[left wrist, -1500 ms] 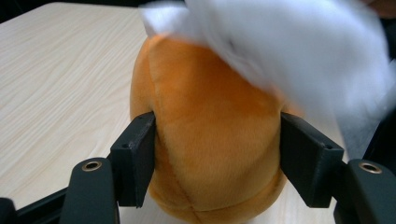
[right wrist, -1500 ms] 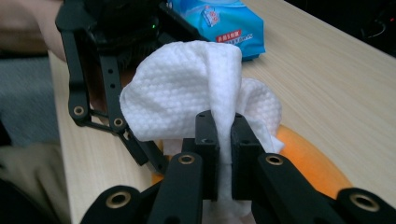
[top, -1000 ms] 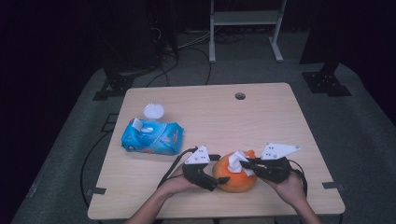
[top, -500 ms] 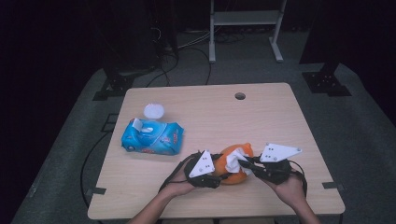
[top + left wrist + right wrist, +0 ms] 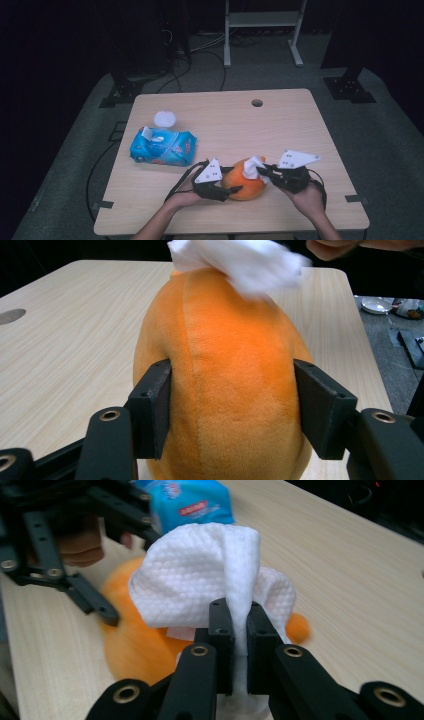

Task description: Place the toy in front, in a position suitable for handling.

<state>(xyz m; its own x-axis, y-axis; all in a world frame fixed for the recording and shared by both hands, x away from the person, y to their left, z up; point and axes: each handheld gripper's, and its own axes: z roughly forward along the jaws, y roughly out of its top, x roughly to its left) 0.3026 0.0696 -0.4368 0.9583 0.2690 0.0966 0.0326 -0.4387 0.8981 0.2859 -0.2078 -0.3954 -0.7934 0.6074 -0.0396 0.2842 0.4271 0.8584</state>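
I kept the orange plush toy [image 5: 245, 184] lying near the front edge of the table [image 5: 300, 130] so it would hold steady for wiping; my left tool [image 5: 231, 190] had just been closing, and its pads pressed the toy's flanks, half-open around its bulk; my right tool [image 5: 264, 171] was clamped tight on a white wet wipe [image 5: 200, 580], which rested on the toy's top; the blue wipes pack [image 5: 162, 147] lay well apart, back left.

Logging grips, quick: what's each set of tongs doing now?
Left tongs: just closed onto the orange plush toy.
Right tongs: shut on the white wipe.
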